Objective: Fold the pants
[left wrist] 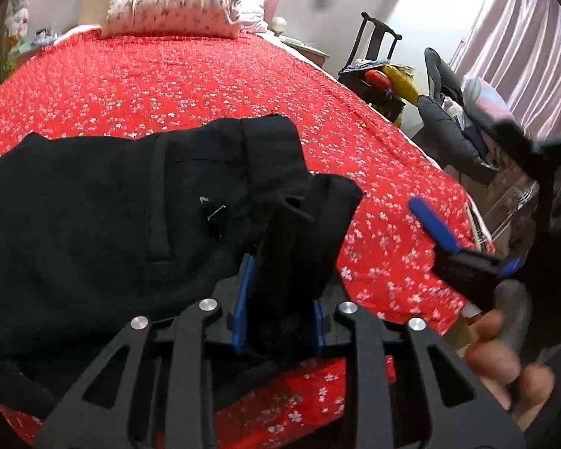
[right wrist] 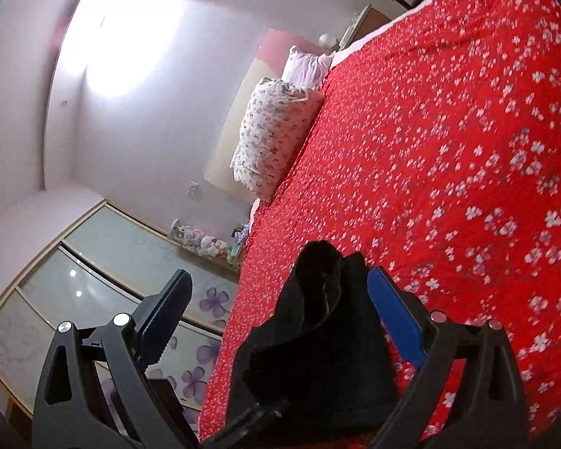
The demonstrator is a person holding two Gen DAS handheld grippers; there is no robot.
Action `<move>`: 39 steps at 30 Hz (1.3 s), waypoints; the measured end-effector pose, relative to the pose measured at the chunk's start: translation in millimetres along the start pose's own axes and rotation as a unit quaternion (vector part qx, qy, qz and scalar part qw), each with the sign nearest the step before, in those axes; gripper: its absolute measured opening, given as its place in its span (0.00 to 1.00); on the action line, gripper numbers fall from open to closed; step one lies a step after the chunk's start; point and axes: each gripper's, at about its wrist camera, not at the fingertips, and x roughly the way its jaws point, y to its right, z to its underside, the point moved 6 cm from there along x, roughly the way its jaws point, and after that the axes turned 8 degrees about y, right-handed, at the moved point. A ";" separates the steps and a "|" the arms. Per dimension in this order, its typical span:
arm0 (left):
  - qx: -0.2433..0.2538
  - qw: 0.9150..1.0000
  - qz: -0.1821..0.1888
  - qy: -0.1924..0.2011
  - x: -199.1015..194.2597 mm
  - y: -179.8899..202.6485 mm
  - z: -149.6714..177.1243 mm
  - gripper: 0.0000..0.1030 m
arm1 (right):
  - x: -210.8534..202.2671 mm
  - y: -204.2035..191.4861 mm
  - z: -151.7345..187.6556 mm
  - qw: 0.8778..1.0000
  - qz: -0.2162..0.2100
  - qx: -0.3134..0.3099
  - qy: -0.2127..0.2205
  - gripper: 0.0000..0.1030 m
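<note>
Two tools over black pants (left wrist: 93, 202) on the red floral bed (left wrist: 168, 82).
Left tool (left wrist: 280, 299) clamps a pants fold at lower centre; right tool (right wrist: 280, 321) gapes, released; no legible writing.

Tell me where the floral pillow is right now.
The floral pillow lies at the head of the red bedspread, top centre in the left wrist view, beyond the black pants.

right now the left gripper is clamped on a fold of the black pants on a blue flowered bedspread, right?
Not quite: the bedspread is red with small white flowers, not blue. The left wrist view shows it. The rest holds: the left gripper is clamped on a fold of the black pants.
</note>
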 end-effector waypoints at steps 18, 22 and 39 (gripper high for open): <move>-0.110 0.990 -0.027 0.084 -92.3 -122.8 -6.3 0.98 | 28.9 -68.1 83.3 0.966 -0.149 -0.103 -0.187 0.94; -0.161 0.985 -0.016 0.057 -79.8 -149.2 13.4 0.98 | 52.5 -38.1 108.8 0.964 -0.033 -0.117 -0.236 0.91; -0.190 0.974 0.063 0.101 -72.3 -182.0 -57.3 0.98 | 100.9 -53.1 73.2 0.974 -0.075 -0.063 -0.206 0.94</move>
